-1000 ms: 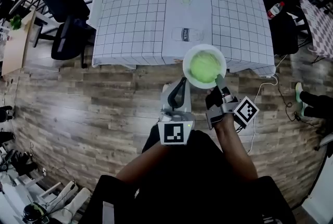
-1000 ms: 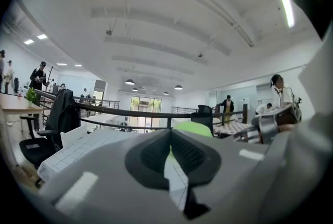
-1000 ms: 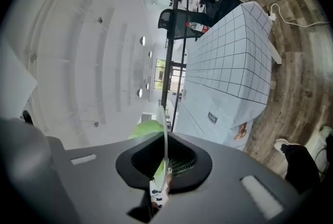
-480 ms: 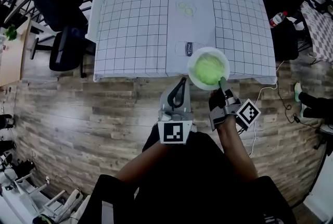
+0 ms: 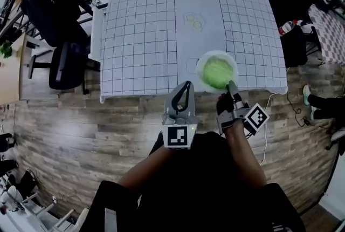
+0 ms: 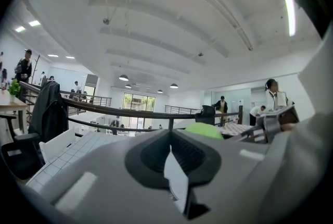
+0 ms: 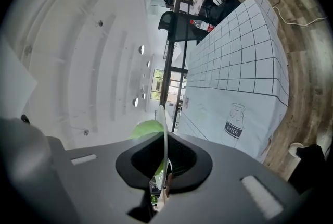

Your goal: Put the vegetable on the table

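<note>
2 grippers are in front of us. The right gripper (image 5: 232, 86) pinches the near rim of the white plate (image 5: 201, 62), which carries the green vegetable (image 5: 217, 72) over the front edge of the table (image 5: 140, 36). The left gripper (image 5: 186, 86) is pressed together and empty, just left of the plate. A printed bottle (image 7: 233, 120) reads "milk".

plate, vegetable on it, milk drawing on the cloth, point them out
plate (image 5: 218, 53): head view, far white rim
vegetable (image 5: 217, 73): head view, middle of the green
milk drawing (image 7: 233, 123): right gripper view, the bottle's label
</note>
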The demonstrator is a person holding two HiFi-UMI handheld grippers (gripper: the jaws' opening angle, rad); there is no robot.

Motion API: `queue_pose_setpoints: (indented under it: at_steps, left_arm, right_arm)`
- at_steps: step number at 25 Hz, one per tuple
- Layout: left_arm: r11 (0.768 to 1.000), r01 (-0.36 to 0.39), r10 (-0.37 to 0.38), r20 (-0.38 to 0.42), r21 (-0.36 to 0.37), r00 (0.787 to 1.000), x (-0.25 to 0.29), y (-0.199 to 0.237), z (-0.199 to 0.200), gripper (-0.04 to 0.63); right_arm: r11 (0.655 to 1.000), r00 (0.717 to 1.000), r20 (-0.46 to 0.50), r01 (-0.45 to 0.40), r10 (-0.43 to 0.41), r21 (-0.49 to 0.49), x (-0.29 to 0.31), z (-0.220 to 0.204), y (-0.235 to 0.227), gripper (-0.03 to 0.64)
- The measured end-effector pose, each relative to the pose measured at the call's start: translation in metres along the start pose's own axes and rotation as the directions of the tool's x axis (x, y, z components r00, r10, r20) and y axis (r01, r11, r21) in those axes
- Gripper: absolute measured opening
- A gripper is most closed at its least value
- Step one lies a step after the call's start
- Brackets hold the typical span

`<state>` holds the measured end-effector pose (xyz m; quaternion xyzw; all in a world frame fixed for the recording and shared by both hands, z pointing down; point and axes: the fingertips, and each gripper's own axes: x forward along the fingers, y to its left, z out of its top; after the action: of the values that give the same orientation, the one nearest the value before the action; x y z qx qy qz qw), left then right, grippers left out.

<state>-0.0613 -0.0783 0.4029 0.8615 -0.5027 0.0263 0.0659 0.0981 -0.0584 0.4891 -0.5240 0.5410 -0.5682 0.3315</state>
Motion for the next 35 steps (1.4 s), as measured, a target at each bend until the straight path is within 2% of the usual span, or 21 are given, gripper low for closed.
queue_pose_setpoints:
  at_steps: [7,10,15,21,24,28,31,35]
  left_arm:
    - [0.999,0.005,-0.006,-0.013,-0.037,1.000,0.018,0.030,-0.014,0.009]
    - [1.000,0.009,-0.009,-0.025,-0.016,1.000,0.025,0.035,-0.021,0.009]
    - [1.000,-0.008,0.008,-0.024,-0.003,1.000,0.046,0.038,-0.021,0.009]
    - [0.999,-0.022,0.022,-0.008,0.025,1.000,0.074,0.042,-0.013,0.009]
    - [1.000,-0.026,0.026,0.003,0.007,1.000,0.089,0.043,-0.013,0.009]
    - [0.999,-0.004,0.005,-0.020,0.042,1.000,0.104,0.039,-0.020,0.009]
    - [0.999,-0.006,0.007,-0.028,0.042,1.000,0.118,0.038,-0.021,0.009]
    - [0.999,-0.003,0.005,-0.031,0.053,1.000,0.141,0.041,-0.020,0.009]
  right_arm:
    - [1.000,1.000,0.013,-0.007,0.007,-0.019,0.034,-0.010,-0.003,0.008]
    - [1.000,1.000,-0.005,-0.001,0.001,-0.030,0.045,-0.012,-0.008,0.008]
    - [0.998,0.999,-0.033,-0.042,0.040,-0.053,0.070,-0.002,-0.017,0.008]
    - [0.996,0.998,-0.058,0.008,-0.013,-0.090,0.094,0.020,-0.039,0.008]
    - [0.997,0.998,-0.060,0.003,-0.008,-0.078,0.110,0.027,-0.047,0.008]
    - [0.997,0.997,-0.067,0.023,-0.028,-0.073,0.125,0.033,-0.063,0.008]
    - [0.996,0.996,-0.079,0.045,-0.051,-0.080,0.138,0.039,-0.075,0.008]
    - [1.000,0.996,-0.085,-0.004,0.002,-0.029,0.165,0.049,-0.077,0.008]
